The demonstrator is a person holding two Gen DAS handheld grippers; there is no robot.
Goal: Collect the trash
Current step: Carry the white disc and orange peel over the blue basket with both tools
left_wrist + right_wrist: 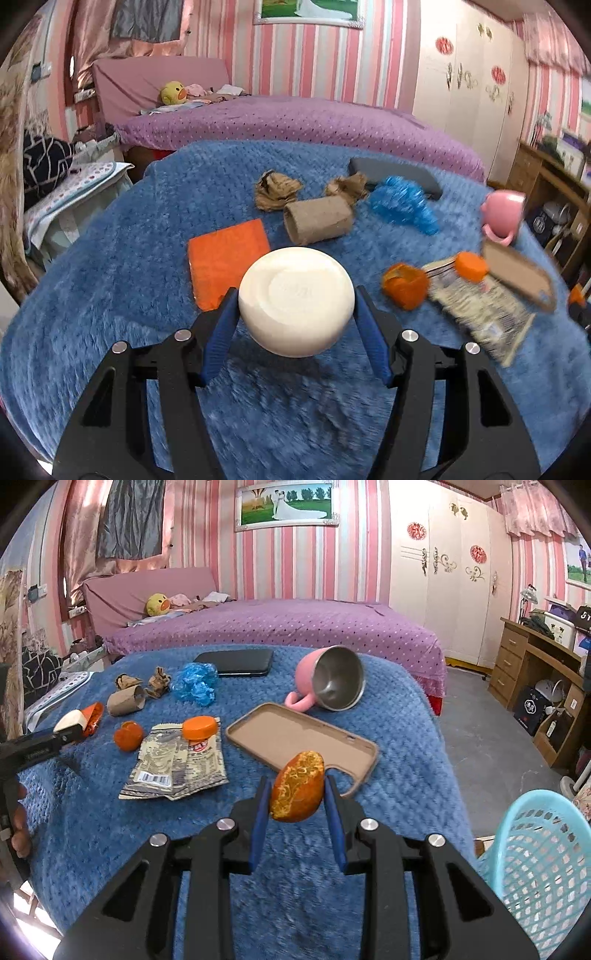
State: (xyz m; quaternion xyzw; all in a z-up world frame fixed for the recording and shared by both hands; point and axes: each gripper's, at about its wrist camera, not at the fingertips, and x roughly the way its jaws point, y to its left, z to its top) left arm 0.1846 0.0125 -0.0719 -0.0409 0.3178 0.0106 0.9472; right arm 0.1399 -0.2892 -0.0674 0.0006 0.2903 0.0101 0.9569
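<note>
My left gripper (295,295) is shut on a white round bowl-like object (295,301), held above the blue blanket; it also shows in the right wrist view (72,720) at far left. My right gripper (297,781) is shut on an orange peel piece (297,786) above the blanket. On the blanket lie a cardboard tube (317,219), crumpled brown paper (275,190), a blue plastic wad (402,203), orange peels (404,284), an empty snack wrapper (177,764) and an orange lid (199,727).
A light blue mesh basket (535,867) stands low at the right. A tipped pink mug (328,685), a tan phone case (299,742), a black case (236,662) and an orange pad (225,258) lie on the blanket. A purple bed stands behind.
</note>
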